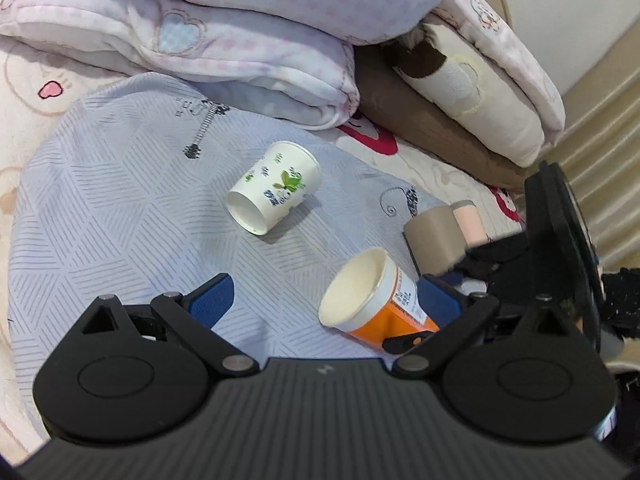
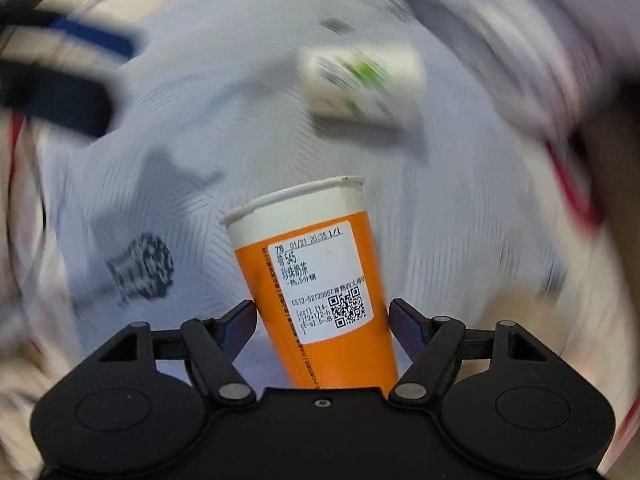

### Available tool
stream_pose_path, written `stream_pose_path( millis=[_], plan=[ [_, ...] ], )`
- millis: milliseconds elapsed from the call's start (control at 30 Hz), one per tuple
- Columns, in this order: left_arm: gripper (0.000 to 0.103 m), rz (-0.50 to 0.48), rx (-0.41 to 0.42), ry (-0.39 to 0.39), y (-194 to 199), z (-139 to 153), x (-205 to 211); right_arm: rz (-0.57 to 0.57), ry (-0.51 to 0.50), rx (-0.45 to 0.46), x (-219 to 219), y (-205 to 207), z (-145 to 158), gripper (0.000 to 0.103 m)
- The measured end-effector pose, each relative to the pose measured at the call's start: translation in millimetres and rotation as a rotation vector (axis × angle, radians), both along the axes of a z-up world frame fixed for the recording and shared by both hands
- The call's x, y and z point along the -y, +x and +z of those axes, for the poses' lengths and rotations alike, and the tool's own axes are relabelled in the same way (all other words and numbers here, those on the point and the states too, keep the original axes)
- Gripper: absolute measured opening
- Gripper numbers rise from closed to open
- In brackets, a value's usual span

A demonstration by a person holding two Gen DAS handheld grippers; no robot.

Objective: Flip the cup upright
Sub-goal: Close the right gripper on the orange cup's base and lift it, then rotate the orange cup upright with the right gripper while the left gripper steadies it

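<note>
An orange paper cup (image 2: pixel 320 276) with a white rim and a printed label sits between the fingers of my right gripper (image 2: pixel 322 316), which is shut on its lower body. In the left wrist view the same cup (image 1: pixel 372 300) is tilted, mouth toward the camera, just above the grey bedsheet (image 1: pixel 120 208). A white cup with a green print (image 1: pixel 274 186) lies on its side on the sheet; it shows blurred in the right wrist view (image 2: pixel 360 80). My left gripper (image 1: pixel 320 300) is open and empty, next to the orange cup.
Folded pink and white quilts (image 1: pixel 224 28) are piled at the back. A brown and cream pillow (image 1: pixel 460 96) lies at the back right. A beige cup and a pink cup (image 1: pixel 440 236) lie at the right. The right wrist view is motion-blurred.
</note>
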State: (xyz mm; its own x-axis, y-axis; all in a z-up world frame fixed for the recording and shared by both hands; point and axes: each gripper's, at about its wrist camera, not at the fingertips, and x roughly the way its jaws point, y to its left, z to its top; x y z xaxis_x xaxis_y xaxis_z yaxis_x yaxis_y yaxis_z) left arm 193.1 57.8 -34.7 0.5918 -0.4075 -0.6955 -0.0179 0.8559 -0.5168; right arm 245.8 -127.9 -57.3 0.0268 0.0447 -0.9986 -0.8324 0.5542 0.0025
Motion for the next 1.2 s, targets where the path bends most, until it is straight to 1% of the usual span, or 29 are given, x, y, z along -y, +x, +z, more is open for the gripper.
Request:
stream_pose_path(
  millis=[67, 100, 200, 267, 367, 400, 467, 533, 567, 600, 633, 733, 800, 833, 900, 967, 1033, 1100, 1133, 1167, 1200],
  plan=[
    [0.099, -0.019, -0.005, -0.005, -1.0, -0.5, 4.7, -0.224, 0.015, -0.092, 18.2, 6.5, -4.6, 0.076],
    [0.099, -0.027, -0.008, -0.009, -1.6, -1.0, 7.0, -0.312, 0.025, -0.131, 26.3, 6.5, -7.5, 0.076],
    [0.099, -0.047, -0.017, -0.019, -3.9, -2.7, 11.0, -0.499, 0.097, -0.184, 44.7, -1.7, -5.7, 0.075],
    [0.099, -0.056, -0.023, -0.032, -4.9, -3.9, 11.8, -0.623, 0.164, -0.219, 57.3, -7.3, -4.8, 0.074],
    [0.099, -0.063, -0.031, -0.038, -7.0, -5.8, 13.1, -0.779, 0.265, -0.265, 75.2, -17.2, -9.2, 0.073],
    [0.099, -0.065, -0.034, -0.036, -7.0, -6.7, 14.4, -0.815, 0.289, -0.257, 81.3, -18.8, -10.1, 0.073],
    [0.099, -0.070, -0.042, -0.033, -7.0, -9.0, 16.2, -0.855, 0.351, -0.250, 91.3, -22.6, -11.9, 0.074],
    [0.099, -0.077, -0.053, -0.034, -6.9, -11.9, 17.4, -0.894, 0.411, -0.268, 99.5, -27.4, -11.3, 0.078],
    [0.099, -0.084, -0.059, -0.041, -6.8, -13.3, 18.4, -0.898, 0.443, -0.275, 102.8, -30.8, -8.9, 0.079],
    [0.099, -0.091, -0.065, -0.053, -6.8, -15.1, 19.5, -0.897, 0.483, -0.262, 107.0, -36.2, -3.2, 0.080],
    [0.099, -0.098, -0.070, -0.066, -6.6, -16.5, 20.7, -0.885, 0.506, -0.233, 112.9, -42.1, 1.4, 0.081],
    [0.099, -0.122, -0.095, -0.104, -5.8, -22.7, 28.7, -0.810, 0.562, -0.105, 122.6, -64.5, 20.3, 0.088],
    [0.099, -0.129, -0.122, -0.120, -5.9, -30.0, 36.0, -0.763, 0.584, -0.067, 127.7, -73.9, 20.6, 0.088],
    [0.099, -0.139, -0.123, -0.124, -5.8, -33.6, 40.5, -0.737, 0.591, -0.044, 127.4, -79.9, 21.0, 0.088],
    [0.098, -0.159, -0.123, -0.105, -3.8, -42.5, 50.9, -0.689, 0.589, -0.022, 122.0, -88.0, 17.8, 0.088],
    [0.098, -0.160, -0.141, -0.104, -1.1, -53.2, 57.8, -0.634, 0.574, 0.013, 116.6, -93.3, 14.6, 0.088],
    [0.098, -0.156, -0.164, -0.150, 2.7, -65.7, 62.5, -0.571, 0.516, 0.066, 106.3, -95.9, 10.3, 0.088],
    [0.094, -0.157, -0.161, -0.169, 6.8, -74.5, 68.4, -0.491, 0.447, 0.112, 95.0, -94.8, 6.2, 0.088],
    [0.091, -0.159, -0.157, -0.167, 8.6, -76.9, 71.5, -0.460, 0.420, 0.128, 92.0, -93.9, 4.0, 0.088],
    [0.087, -0.163, -0.150, -0.163, 10.6, -78.7, 74.5, -0.441, 0.404, 0.131, 88.7, -90.8, 1.5, 0.088],
    [0.085, -0.168, -0.143, -0.163, 11.5, -80.9, 76.6, -0.424, 0.392, 0.132, 85.3, -87.5, 0.8, 0.088]
  ],
)
